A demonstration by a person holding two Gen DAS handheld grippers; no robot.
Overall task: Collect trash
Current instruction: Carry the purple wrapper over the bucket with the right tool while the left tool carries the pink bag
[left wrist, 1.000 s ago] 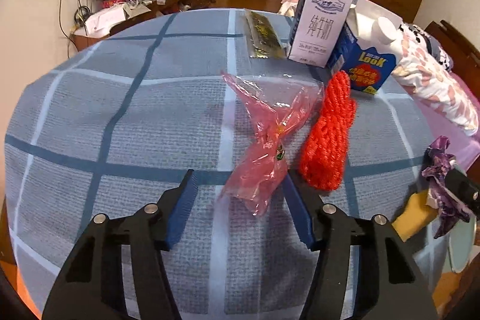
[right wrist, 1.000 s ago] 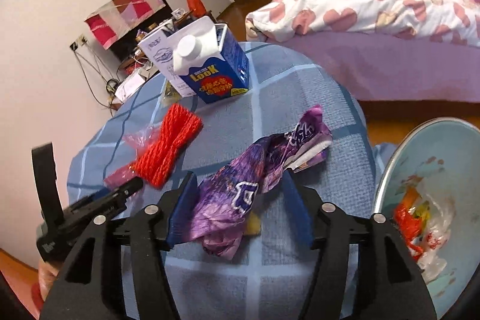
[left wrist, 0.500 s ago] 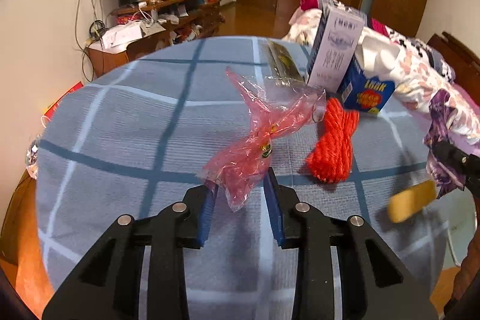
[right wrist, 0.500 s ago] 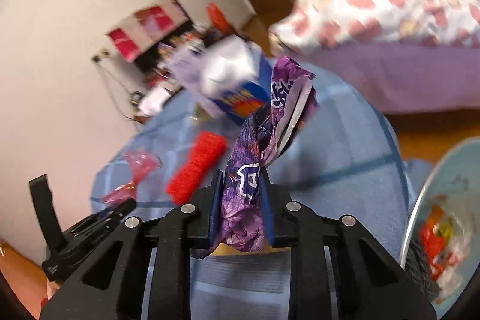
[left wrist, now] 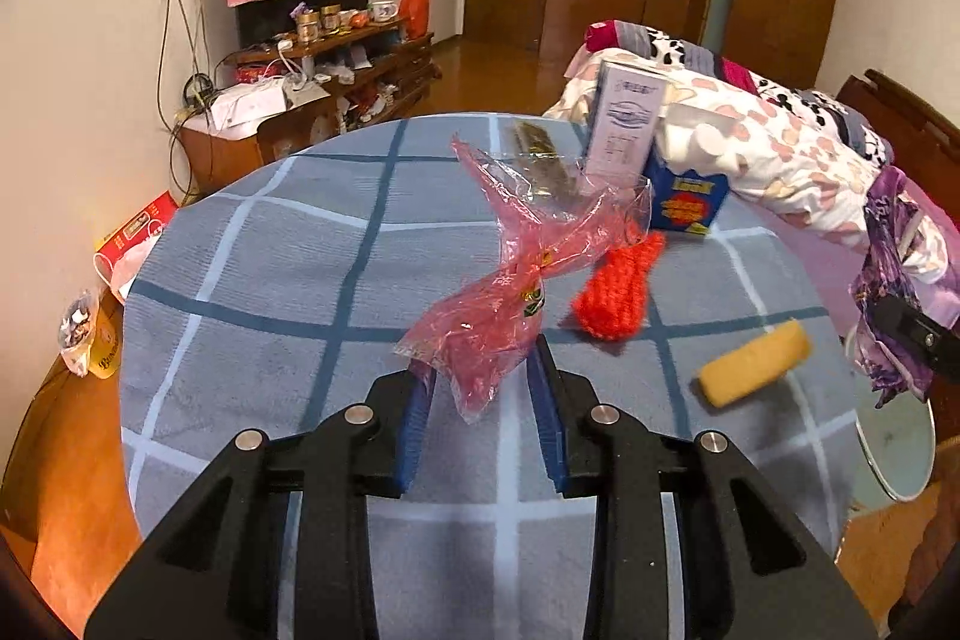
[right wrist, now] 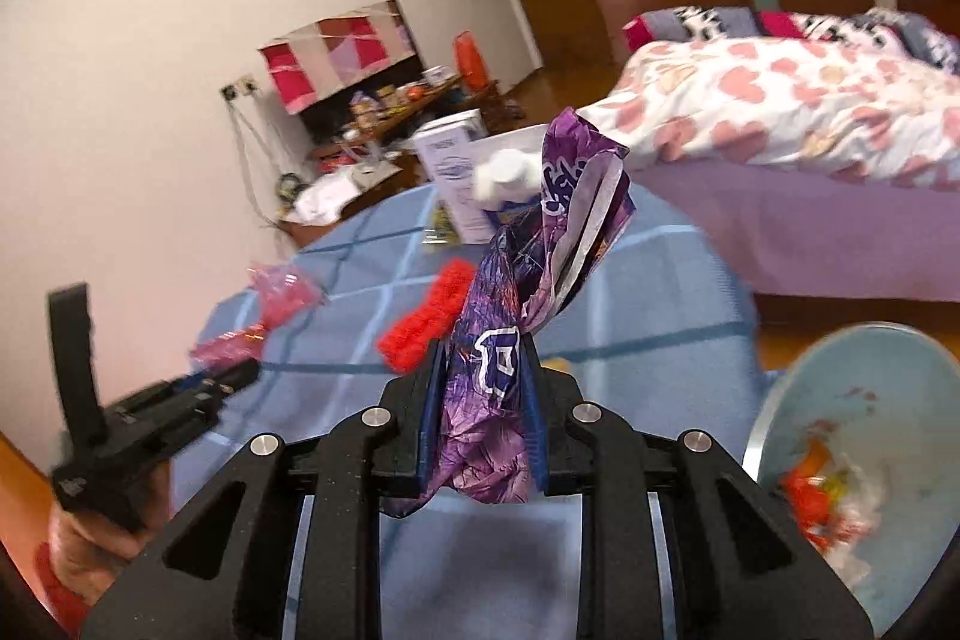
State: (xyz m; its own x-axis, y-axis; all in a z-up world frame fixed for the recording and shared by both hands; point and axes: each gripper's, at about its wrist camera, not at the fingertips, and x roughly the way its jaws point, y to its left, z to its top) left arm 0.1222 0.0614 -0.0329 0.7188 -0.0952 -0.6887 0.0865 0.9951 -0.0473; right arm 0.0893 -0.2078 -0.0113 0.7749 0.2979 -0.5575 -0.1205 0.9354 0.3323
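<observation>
Both grippers have just clamped and lifted: the left gripper [left wrist: 483, 388] pinches the pink bag [left wrist: 528, 256], the right gripper [right wrist: 483, 400] the purple wrapper [right wrist: 528, 292], probably bound for the bin [right wrist: 780, 400] beside the table [left wrist: 270, 280].

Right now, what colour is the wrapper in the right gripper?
Purple with white lettering, crumpled wrapper. Shows best in the right wrist view, clamped in the right gripper.

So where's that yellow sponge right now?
The yellow sponge lies on the checked tablecloth toward the right edge in the left wrist view, just right of the red net and close to the purple wrapper.
</observation>
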